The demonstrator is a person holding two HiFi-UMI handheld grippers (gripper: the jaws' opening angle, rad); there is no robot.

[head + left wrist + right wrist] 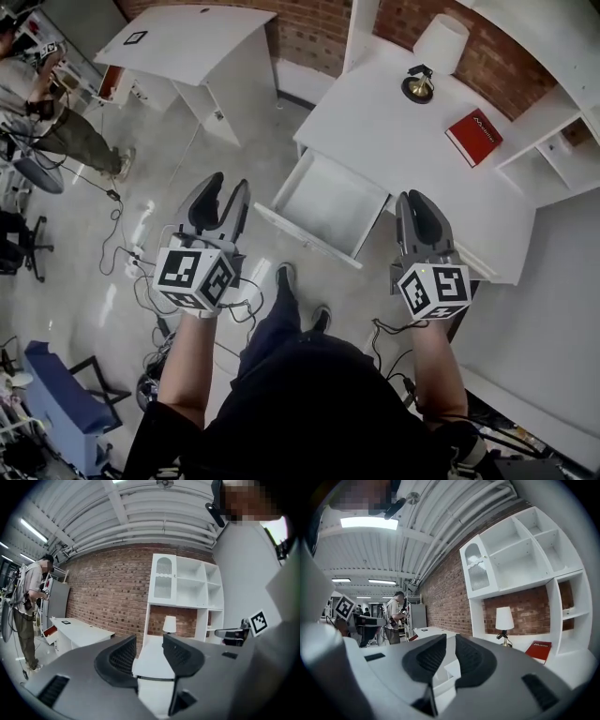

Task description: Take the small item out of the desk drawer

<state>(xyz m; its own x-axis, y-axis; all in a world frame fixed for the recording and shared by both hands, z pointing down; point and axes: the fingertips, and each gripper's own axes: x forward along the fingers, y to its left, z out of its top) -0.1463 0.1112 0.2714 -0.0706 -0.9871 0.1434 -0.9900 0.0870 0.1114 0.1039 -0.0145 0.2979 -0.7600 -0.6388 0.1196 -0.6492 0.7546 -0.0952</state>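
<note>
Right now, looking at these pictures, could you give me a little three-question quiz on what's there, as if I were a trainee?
1. True or false: the drawer of the white desk stands open.
2. What lies on the desk near the lamp? A) a red book B) a mug C) a laptop
3. Which has its jaws wider apart, the left claw or the right claw?

Key: 1 true. 2 A. 3 the left claw; neither holds anything.
</note>
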